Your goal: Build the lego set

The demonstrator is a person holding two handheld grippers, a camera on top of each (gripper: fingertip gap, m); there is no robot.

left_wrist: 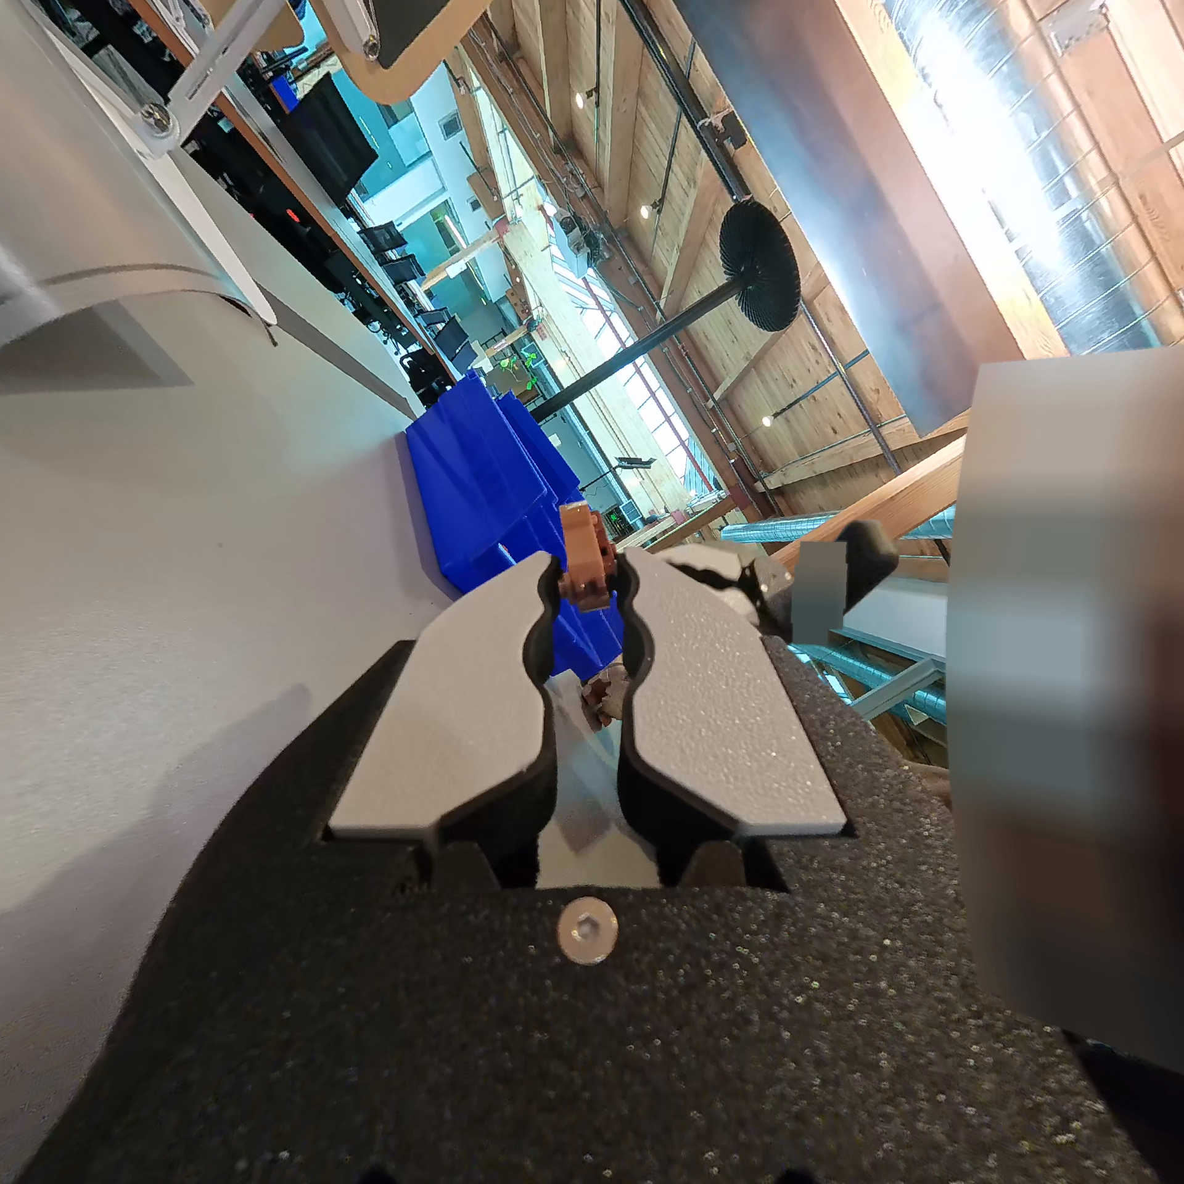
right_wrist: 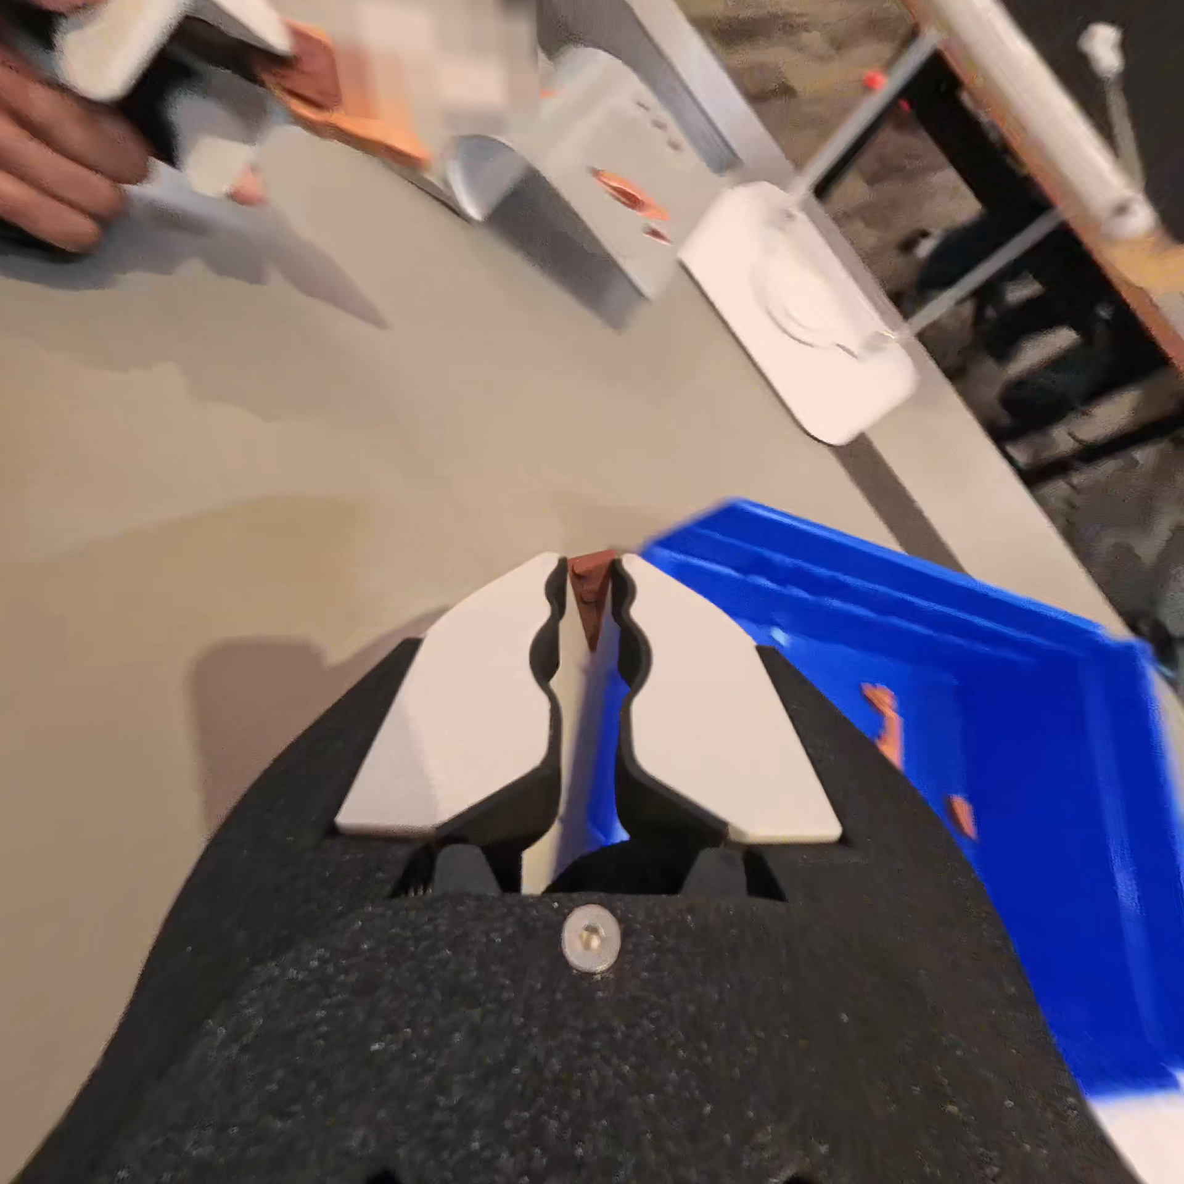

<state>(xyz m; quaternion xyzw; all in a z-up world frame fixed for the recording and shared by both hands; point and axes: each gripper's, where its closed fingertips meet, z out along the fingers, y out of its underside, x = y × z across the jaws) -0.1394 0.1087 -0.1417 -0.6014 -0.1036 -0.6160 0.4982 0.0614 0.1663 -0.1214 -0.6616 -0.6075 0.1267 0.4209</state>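
Note:
My left gripper [left_wrist: 588,567] is shut on a small brown and tan lego assembly [left_wrist: 582,559], held up in the air and tilted. The same gripper shows blurred at the top left of the right wrist view [right_wrist: 192,57], with the brown and orange assembly [right_wrist: 333,96] sticking out and a hand [right_wrist: 57,173] behind it. My right gripper [right_wrist: 588,564] is shut on a small dark brown lego piece [right_wrist: 588,599], just left of the blue bin [right_wrist: 897,673]. The right gripper's tips also show in the left wrist view [left_wrist: 711,567], close beside the assembly.
The blue bin also shows in the left wrist view [left_wrist: 487,487] and holds several loose orange and brown pieces [right_wrist: 887,717]. An open instruction booklet [right_wrist: 596,192] and a white square device [right_wrist: 801,307] lie at the far side of the grey table [right_wrist: 256,416]. Spacing between my two grippers at the tips: around 20 cm.

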